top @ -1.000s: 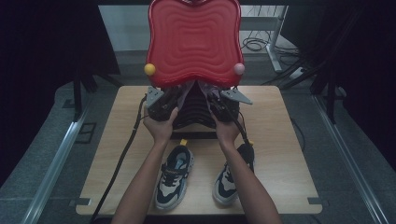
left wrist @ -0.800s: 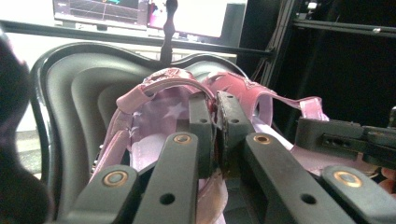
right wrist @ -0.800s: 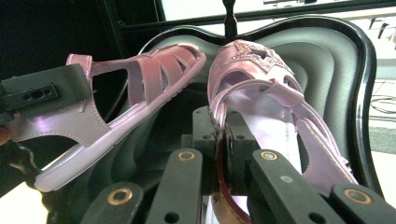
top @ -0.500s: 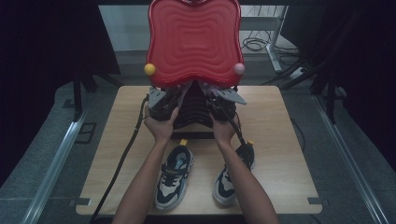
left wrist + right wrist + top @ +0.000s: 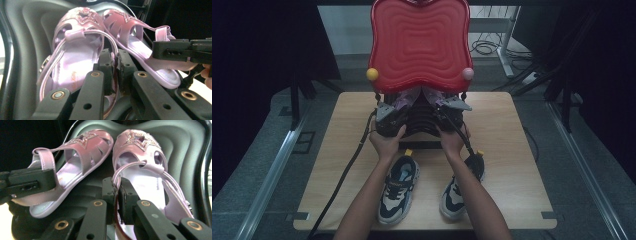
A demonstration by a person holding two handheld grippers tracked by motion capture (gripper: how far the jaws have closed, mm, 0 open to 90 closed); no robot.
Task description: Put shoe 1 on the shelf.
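Person at a wood table [image 5: 522, 165], a gripper in each hand, both reaching into an open case [image 5: 419, 122] w/ a red lid [image 5: 419, 45] standing upright behind it. Inside the case lie two lilac sandals w/ glittery star fronts, toes pointing toward the lid, side by side. Left gripper [image 5: 114, 65] has its jaws pinched nearly shut on the thin heel strap of the left sandal [image 5: 75, 50]; right gripper [image 5: 117, 191] is pinched the same way on the heel strap of the right sandal [image 5: 145, 167]. Each sandal looks soft, shiny, w/ a pale lilac insole and cut-out upper; straps are narrow loops, likely to slip or stretch. Step in hand seems to be lifting the pair out of, or setting it into, the case. To do it well: keep grip firm on the straps, move both hands evenly, lift straight so the toes clear the ribbed case wall, and don't let the hanging shoes swing or twist. Nearer the person, on the table, sit two sneakers [image 5: 398, 189], dark and cream, toes toward the case, apart from it.
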